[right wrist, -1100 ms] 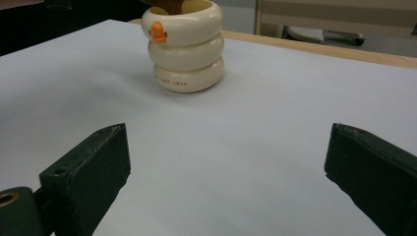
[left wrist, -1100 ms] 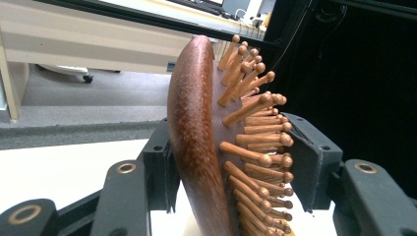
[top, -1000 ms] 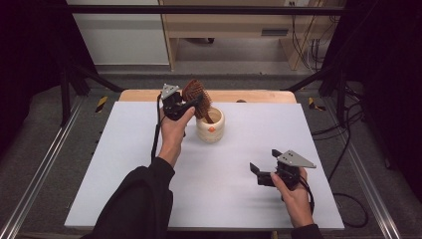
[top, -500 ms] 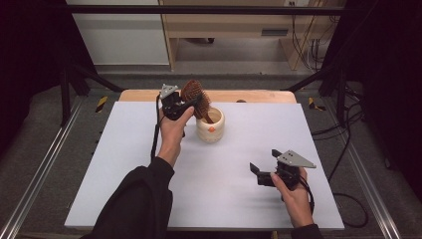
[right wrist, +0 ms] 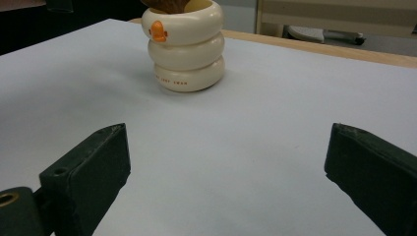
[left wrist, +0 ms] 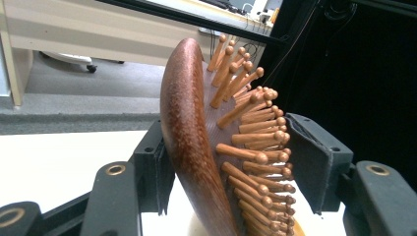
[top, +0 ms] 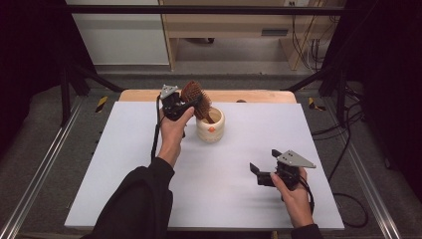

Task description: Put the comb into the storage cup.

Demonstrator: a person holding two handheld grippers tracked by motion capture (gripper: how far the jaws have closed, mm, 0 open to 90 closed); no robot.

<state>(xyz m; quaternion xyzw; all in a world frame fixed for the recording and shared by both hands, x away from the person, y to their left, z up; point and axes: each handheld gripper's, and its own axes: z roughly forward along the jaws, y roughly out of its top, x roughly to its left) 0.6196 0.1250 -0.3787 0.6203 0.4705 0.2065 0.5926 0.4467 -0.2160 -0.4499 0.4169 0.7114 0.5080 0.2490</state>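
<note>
Hairbrush [top: 194, 94] up at about eleven o'clock on the white bench [top: 124, 164], its wooden head tilted and its handle dipping into the cream ringed cup [top: 211, 127] just beside it. Left gripper [top: 191, 102] sits around that brush head, and its jaws have just been opening: in the left gripper view the smooth brown back [left wrist: 184, 128] lies against the pad at nine o'clock, while the pad at three o'clock stands just clear of the bristle tips [left wrist: 268, 142], so the hold is let go with the brush between the jaws. Across to the cup: three stacked rings with a small orange mark on its front [right wrist: 157, 30], standing upright at the bench's twelve o'clock side, brush handle inside it. Over at five o'clock, the right gripper [top: 256, 172] hovers low over bare bench, jaws spread wide with nothing between them, well apart from the cup.
</note>
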